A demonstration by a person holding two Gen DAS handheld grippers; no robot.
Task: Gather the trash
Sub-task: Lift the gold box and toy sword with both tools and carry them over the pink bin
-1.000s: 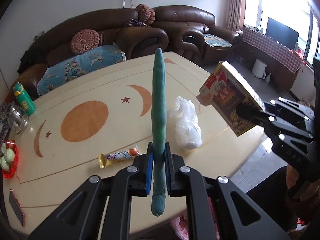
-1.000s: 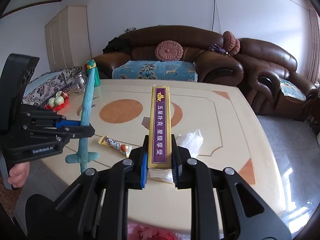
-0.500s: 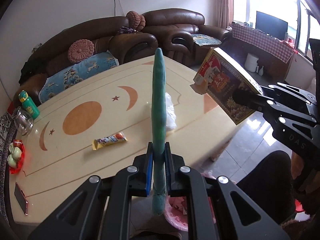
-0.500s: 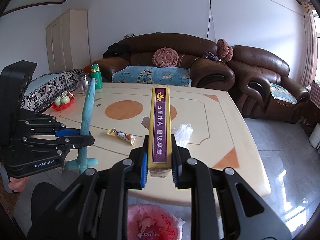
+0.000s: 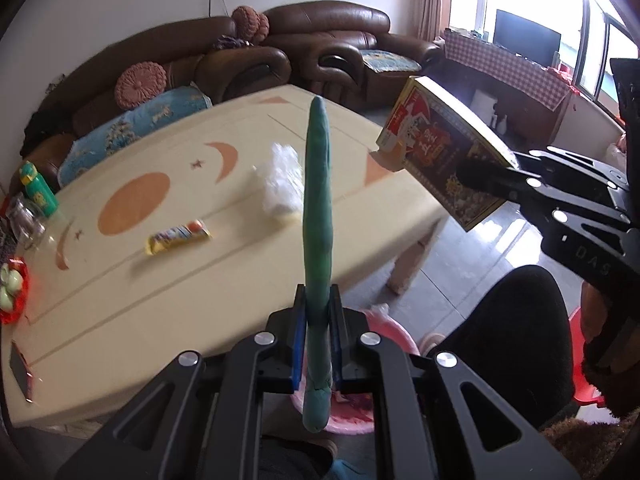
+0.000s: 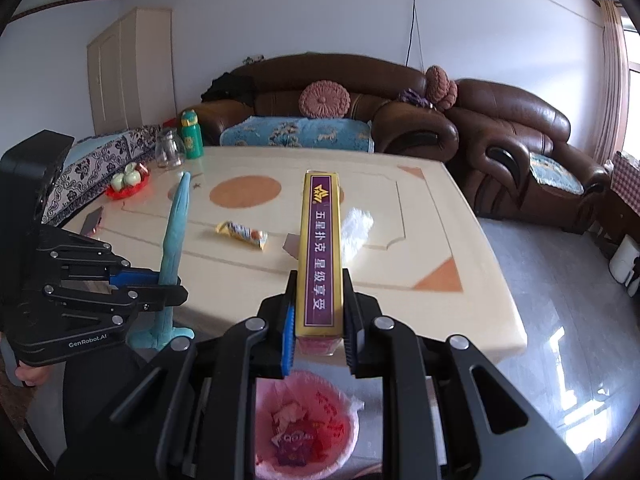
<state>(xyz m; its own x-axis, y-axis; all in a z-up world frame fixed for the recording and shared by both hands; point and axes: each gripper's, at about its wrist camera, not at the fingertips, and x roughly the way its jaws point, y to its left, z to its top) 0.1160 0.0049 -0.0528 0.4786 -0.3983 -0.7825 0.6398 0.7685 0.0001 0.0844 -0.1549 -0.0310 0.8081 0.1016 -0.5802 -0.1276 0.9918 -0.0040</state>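
Living room, white walls (image 6: 320, 12) with a thin cable hanging down at upper middle. Brown leather sofa (image 6: 320, 84) along the back, matching armchair (image 6: 516, 120) to the right, round pink cushions on both. Cream wardrobe (image 6: 128, 68) at upper left. Glossy grey tile floor (image 6: 560, 300) catching glare. Bright window (image 5: 536, 20) at upper right.

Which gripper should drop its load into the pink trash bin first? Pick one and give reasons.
Right. The right gripper holds the yellow-and-purple card box almost directly above the pink-lined trash bin. The left gripper, clamping the long green-blue strip, sits off to the bin's side.
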